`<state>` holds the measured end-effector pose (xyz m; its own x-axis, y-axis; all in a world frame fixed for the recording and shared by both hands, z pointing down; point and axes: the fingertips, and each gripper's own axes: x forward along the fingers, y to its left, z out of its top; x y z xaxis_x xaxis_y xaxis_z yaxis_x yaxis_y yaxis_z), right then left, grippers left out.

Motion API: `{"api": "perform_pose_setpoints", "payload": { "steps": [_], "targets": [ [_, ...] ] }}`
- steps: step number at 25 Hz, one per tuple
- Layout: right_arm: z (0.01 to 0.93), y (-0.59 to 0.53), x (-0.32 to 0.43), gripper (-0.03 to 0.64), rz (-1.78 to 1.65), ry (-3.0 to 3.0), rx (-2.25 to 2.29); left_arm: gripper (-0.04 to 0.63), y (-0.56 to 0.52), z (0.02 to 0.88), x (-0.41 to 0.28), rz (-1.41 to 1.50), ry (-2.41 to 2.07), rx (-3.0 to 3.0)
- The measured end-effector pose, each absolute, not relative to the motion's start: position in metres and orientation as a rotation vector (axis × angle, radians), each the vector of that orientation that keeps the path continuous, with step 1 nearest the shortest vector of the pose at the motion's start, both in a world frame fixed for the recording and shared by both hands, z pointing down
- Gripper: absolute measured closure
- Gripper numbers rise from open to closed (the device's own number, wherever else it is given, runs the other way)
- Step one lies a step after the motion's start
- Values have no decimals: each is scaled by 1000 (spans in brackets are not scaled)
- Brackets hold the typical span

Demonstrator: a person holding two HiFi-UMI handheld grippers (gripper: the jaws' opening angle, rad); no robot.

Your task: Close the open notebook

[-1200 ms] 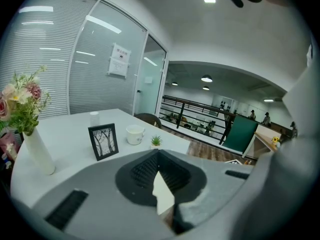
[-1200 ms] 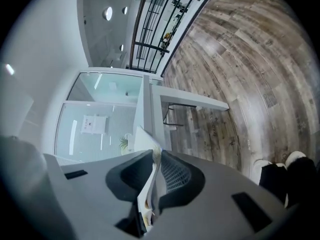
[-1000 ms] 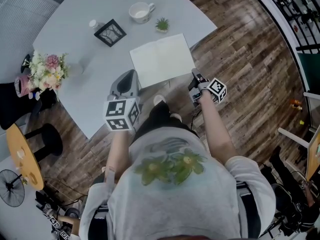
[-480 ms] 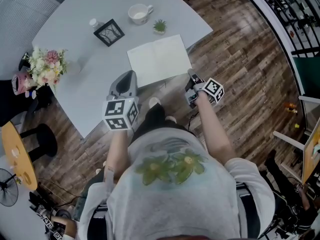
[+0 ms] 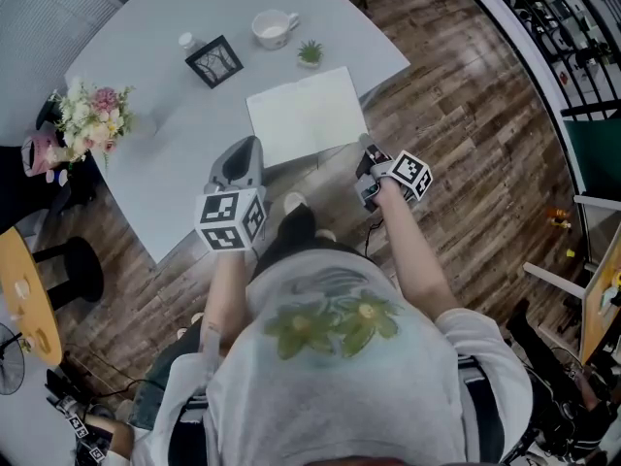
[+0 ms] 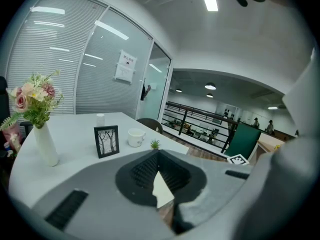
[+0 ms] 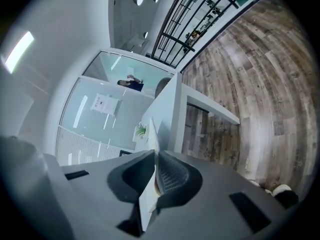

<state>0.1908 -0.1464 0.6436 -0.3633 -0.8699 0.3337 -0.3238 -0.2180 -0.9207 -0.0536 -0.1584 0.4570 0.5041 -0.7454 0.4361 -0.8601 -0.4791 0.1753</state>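
Observation:
The open notebook [image 5: 303, 115] lies with blank white pages up near the table's right front edge. My right gripper [image 5: 363, 149] is at the notebook's near right corner. In the right gripper view its jaws [image 7: 156, 160] are shut on a thin white leaf of the notebook [image 7: 151, 134], which rises edge-on between them. My left gripper [image 5: 252, 144] hovers over the table just left of the notebook's near left corner. Its jaw tips [image 6: 159, 156] meet with nothing between them.
On the white table [image 5: 165, 163] behind the notebook stand a small potted plant [image 5: 310, 54], a white cup [image 5: 273, 27], a framed picture [image 5: 214, 61] and a small bottle [image 5: 186, 41]. A vase of flowers [image 5: 89, 115] is at the left edge. Wooden floor lies to the right.
My right gripper has risen a little at the notebook's corner and rolled, with the leaf still in it. The left gripper has hardly moved.

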Motion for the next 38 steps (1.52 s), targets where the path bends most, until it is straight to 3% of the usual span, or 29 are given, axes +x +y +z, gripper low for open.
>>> {"api": "perform_pose_setpoints", "payload": {
  "steps": [38],
  "targets": [
    [598, -148, 160, 580, -1456, 1888, -1527, 594, -143, 450, -83, 335, -1399, 2332]
  ]
}}
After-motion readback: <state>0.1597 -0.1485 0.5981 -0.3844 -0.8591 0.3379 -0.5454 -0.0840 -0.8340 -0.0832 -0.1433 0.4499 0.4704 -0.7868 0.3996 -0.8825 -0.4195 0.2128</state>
